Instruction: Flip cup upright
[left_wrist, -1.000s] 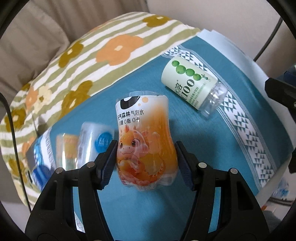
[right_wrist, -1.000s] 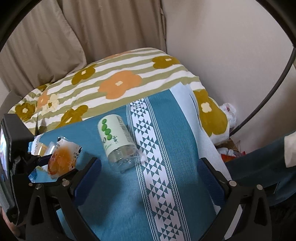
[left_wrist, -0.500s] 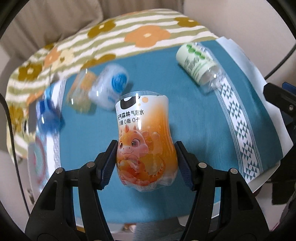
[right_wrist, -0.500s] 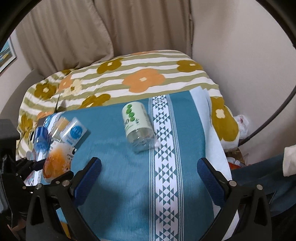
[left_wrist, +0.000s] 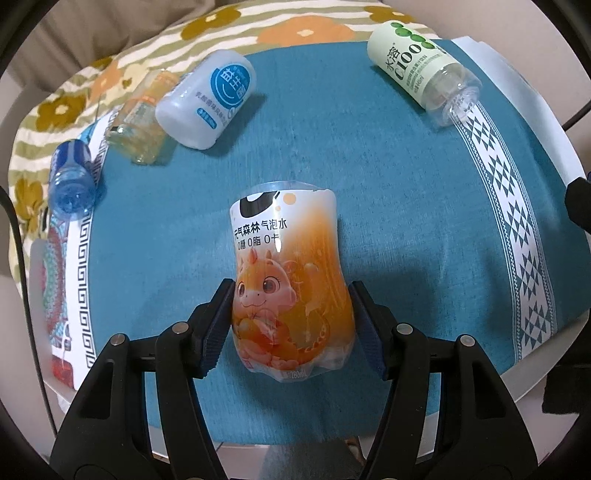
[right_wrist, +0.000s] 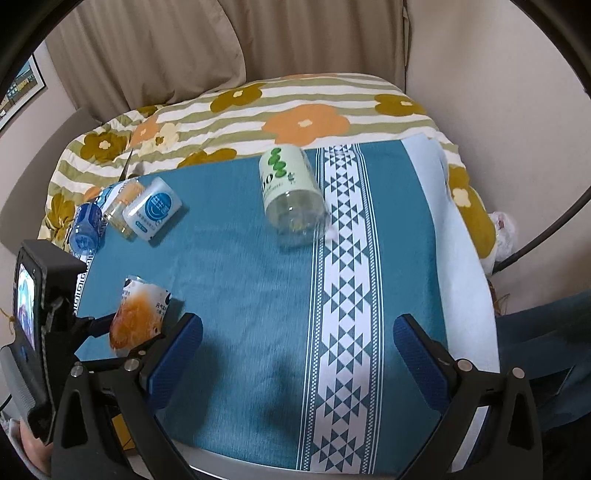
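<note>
My left gripper (left_wrist: 291, 325) is shut on an orange dragon-print cup (left_wrist: 288, 280), holding it above the blue cloth (left_wrist: 406, 206) with its open end pointing away from me. The same cup shows in the right wrist view (right_wrist: 138, 317), held tilted at the table's left side by the left gripper (right_wrist: 122, 334). My right gripper (right_wrist: 297, 350) is open and empty, hovering over the near middle of the cloth (right_wrist: 236, 280).
A green-label cup (left_wrist: 421, 66) (right_wrist: 290, 192) lies on its side at the back right. A white-blue cup (left_wrist: 208, 99) (right_wrist: 151, 208), a clear yellowish cup (left_wrist: 142, 118) and a blue cup (left_wrist: 72, 177) lie at the back left. A floral pillow (right_wrist: 295, 110) lies behind the table.
My left gripper has lifted and pulled back with the orange cup, tilting down so the whole cloth shows. The right gripper has also drawn back and risen, staying open.
</note>
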